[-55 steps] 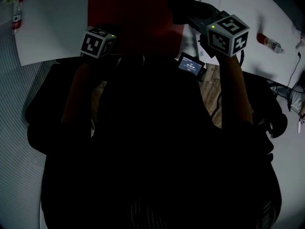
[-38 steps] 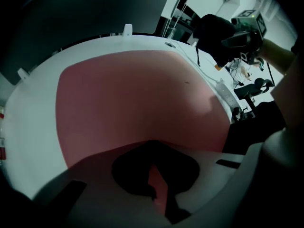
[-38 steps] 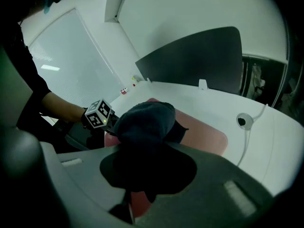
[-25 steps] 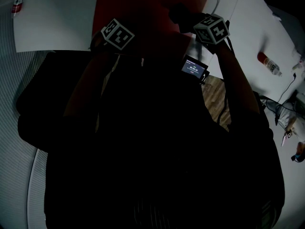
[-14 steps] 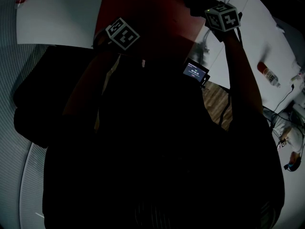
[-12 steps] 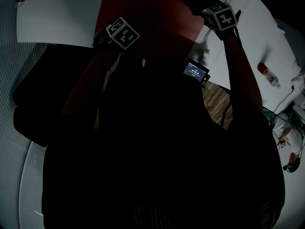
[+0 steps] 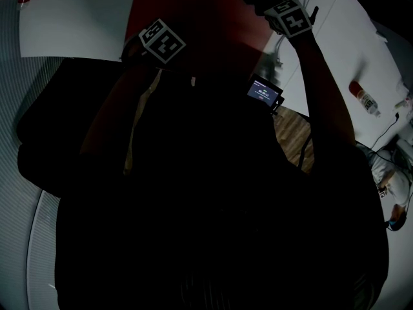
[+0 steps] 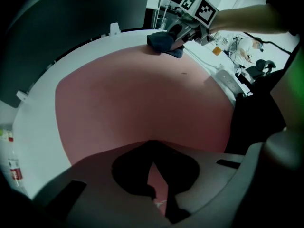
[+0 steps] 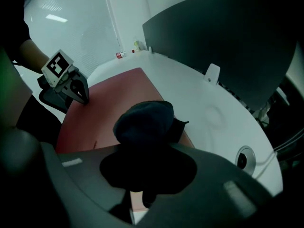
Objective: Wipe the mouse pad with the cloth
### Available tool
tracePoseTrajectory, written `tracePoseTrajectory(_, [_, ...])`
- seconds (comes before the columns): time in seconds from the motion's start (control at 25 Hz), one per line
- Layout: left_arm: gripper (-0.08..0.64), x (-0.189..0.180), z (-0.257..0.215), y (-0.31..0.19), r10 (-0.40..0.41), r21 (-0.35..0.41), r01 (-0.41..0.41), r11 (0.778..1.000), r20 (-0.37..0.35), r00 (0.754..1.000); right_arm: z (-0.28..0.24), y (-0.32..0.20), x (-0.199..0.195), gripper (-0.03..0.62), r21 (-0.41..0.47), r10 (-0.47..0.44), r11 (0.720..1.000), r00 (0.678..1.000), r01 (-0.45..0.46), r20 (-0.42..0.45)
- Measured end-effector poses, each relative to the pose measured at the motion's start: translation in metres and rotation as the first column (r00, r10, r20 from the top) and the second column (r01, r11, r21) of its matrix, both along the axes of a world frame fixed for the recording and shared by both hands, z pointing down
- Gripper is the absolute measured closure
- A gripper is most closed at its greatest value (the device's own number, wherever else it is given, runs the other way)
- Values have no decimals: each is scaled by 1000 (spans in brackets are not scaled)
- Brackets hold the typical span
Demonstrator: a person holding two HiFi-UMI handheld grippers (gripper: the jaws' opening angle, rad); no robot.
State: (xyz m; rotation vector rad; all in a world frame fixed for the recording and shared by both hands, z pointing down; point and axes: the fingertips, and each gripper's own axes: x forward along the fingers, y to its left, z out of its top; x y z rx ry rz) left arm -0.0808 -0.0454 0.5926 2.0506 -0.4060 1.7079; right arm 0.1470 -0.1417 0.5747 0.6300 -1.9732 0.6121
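White table [image 9: 190, 87] carries the red mouse pad [image 8: 142, 94]. Dark cloth [image 9: 142, 120], soft and light (best held by a gathered fold), bulges from the clamped right tongs [image 9: 145, 175], arm [image 7: 322, 89] outstretched, well ahead of the left tongs [image 8: 153, 151], whose tips meet, empty, on the pad's near edge.

The mouse pad [image 8: 133, 99] is dull red against the white table [image 9: 199, 99]. The cloth [image 9: 142, 120] in my right gripper's [image 8: 175, 38] jaws is dark blue. My left gripper's [image 9: 84, 98] cube carries black-and-white square markers.
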Motion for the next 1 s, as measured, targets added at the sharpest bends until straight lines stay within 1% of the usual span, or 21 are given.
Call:
tracePoseTrajectory(0.12, [555, 0, 1, 0, 35, 28, -35, 999, 20, 999, -1, 0, -1, 525, 20, 14, 1000, 1000, -13, -18])
tracePoseTrajectory(0.16, [555, 0, 1, 0, 37, 33, -37, 999, 23, 999, -1, 4, -4, 525, 27, 0, 1000, 999, 1, -32])
tracePoseTrajectory(0.24, [555, 0, 2, 0, 31, 33, -31, 999, 19, 999, -1, 22, -21, 525, 33, -80, 996, 995, 82, -59])
tracePoseTrajectory(0.28, [555, -1, 2, 0, 27, 29, -27, 999, 15, 1000, -1, 36, -34, 526, 40, -142, 989, 987, 145, -75])
tracePoseTrajectory(0.36, [555, -1, 3, 0, 13, 23, -13, 1000, 5, 1000, 2, 69, -63, 526, 61, -267, 960, 959, 274, -93])
tracePoseTrajectory(0.48, [555, -2, 3, -1, -8, 39, 8, 999, -2, 1000, 6, 110, -100, 525, 73, -385, 917, 919, 391, -80])
tracePoseTrajectory(0.56, [555, -1, 4, -1, -14, 49, 14, 999, -4, 1000, 8, 122, -107, 525, 74, -434, 895, 897, 440, -77])
tracePoseTrajectory(0.6, [555, -1, 4, -1, -20, 48, 20, 999, -9, 1000, 8, 122, -107, 525, 76, -448, 888, 891, 453, -73])
tracePoseTrajectory(0.76, [555, -5, 2, -3, -47, 42, 48, 998, -22, 999, 8, 118, -105, 525, 114, -477, 870, 877, 480, -54])
tracePoseTrajectory(0.8, [555, -5, 2, -3, -44, 48, 45, 998, -19, 999, 9, 112, -99, 525, 120, -472, 871, 879, 476, -65])
tracePoseTrajectory(0.84, [555, -4, 3, -3, -41, 52, 42, 998, -17, 999, 10, 102, -89, 525, 124, -451, 880, 889, 458, -82])
tracePoseTrajectory(0.92, [555, -3, 3, -4, -39, 51, 40, 998, -17, 999, 11, 68, -55, 525, 129, -356, 920, 927, 370, -117])
tracePoseTrajectory(1.0, [555, -4, 3, -5, -42, 46, 42, 998, -18, 999, 9, 31, -16, 525, 130, -219, 963, 965, 238, -143])
